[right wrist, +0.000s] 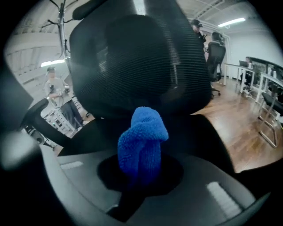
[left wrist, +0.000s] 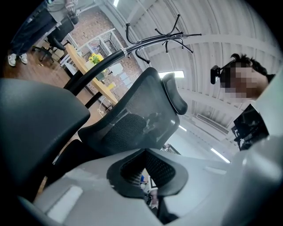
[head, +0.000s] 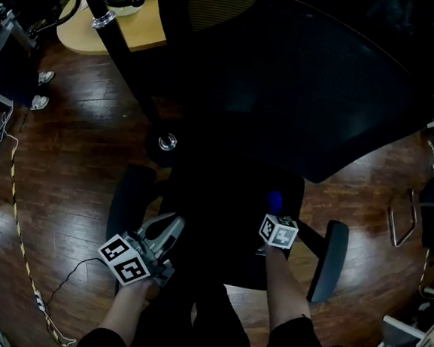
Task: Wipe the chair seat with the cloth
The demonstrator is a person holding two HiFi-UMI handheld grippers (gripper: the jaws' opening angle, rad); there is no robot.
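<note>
The right gripper point(head: 276, 214) was clamped on the bunched blue cloth point(right wrist: 142, 141), its forearm stretched forward over the right side of the dark chair seat point(head: 220, 222). The left gripper point(left wrist: 148, 176), jaws closed on nothing, tilted upward at the seat's left front, beside the armrest point(head: 130, 199).

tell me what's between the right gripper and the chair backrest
Only the blue cloth, pinched in the right gripper and sticking up toward the mesh backrest, then bare seat. The right gripper view shows it.
</note>
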